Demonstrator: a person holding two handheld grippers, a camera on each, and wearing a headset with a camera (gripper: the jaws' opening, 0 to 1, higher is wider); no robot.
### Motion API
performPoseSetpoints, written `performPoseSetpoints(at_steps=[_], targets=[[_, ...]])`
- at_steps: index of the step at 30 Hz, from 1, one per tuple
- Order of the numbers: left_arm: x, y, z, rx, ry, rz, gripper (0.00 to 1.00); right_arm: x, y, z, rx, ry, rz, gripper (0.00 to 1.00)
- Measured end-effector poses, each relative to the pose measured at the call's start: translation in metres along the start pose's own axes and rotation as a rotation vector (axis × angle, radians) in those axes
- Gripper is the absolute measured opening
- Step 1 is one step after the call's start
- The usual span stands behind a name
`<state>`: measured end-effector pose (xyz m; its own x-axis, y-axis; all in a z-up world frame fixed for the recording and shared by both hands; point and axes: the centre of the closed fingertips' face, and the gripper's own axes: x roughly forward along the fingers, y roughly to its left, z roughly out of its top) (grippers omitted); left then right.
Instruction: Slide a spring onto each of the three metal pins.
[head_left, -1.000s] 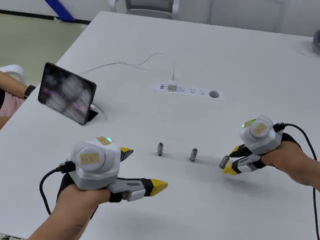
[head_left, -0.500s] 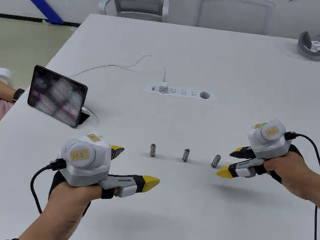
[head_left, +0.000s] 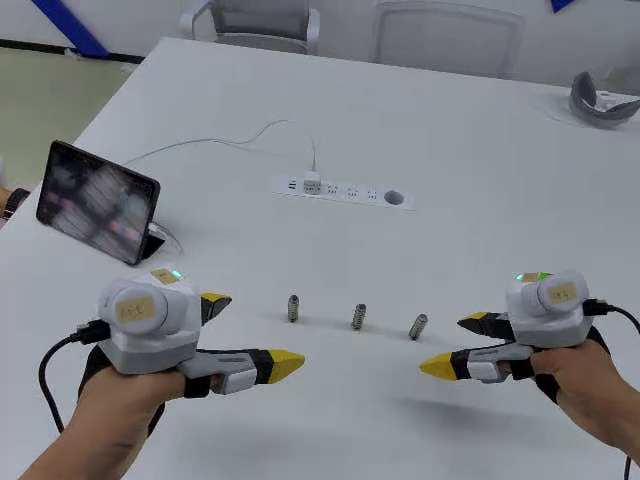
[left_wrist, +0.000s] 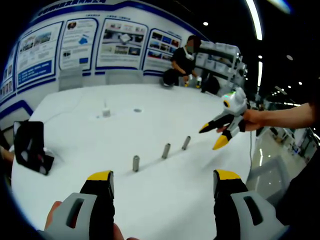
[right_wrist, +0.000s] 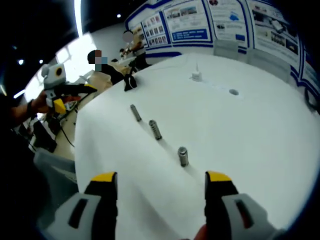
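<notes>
Your left gripper (head_left: 253, 330) and right gripper (head_left: 450, 343) gape wide, holding nothing, either side of three pins (head_left: 359, 316) standing in a row on the table (head_left: 450, 150). Each appears to wear its spring (head_left: 293, 306); the job looks finished, so next just pull clear without knocking them.

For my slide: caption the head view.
Open left claw and right claw flank three spring-covered metal pins on white table.

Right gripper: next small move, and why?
Probably draw the right gripper back and rest it: its jaws stand open and empty, and the left pin, middle pin and right pin each appear to carry a spring already.
</notes>
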<state>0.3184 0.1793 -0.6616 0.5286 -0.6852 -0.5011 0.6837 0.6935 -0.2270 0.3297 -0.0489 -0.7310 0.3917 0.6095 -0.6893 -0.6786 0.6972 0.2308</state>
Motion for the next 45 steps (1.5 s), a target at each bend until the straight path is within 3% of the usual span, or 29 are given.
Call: performPoseSetpoints(at_steps=[9, 26, 38, 45], targets=[[-0.001, 0.003, -0.001, -0.011, -0.002, 0.004, 0.85, -0.011, 0.011, 0.003, 0.073, -0.087, -0.024, 0.76], [-0.008, 0.012, -0.008, -0.014, 0.004, 0.003, 0.89, -0.018, 0.049, -0.016, 0.156, -0.131, -0.038, 0.86], [-0.011, 0.017, -0.015, -0.035, 0.014, -0.005, 0.90, -0.023, 0.057, -0.015, 0.173, -0.154, -0.045, 0.90], [-0.010, 0.015, -0.021, -0.014, 0.038, -0.020, 0.87, -0.024, 0.059, -0.021, 0.188, -0.157, -0.051, 0.91]])
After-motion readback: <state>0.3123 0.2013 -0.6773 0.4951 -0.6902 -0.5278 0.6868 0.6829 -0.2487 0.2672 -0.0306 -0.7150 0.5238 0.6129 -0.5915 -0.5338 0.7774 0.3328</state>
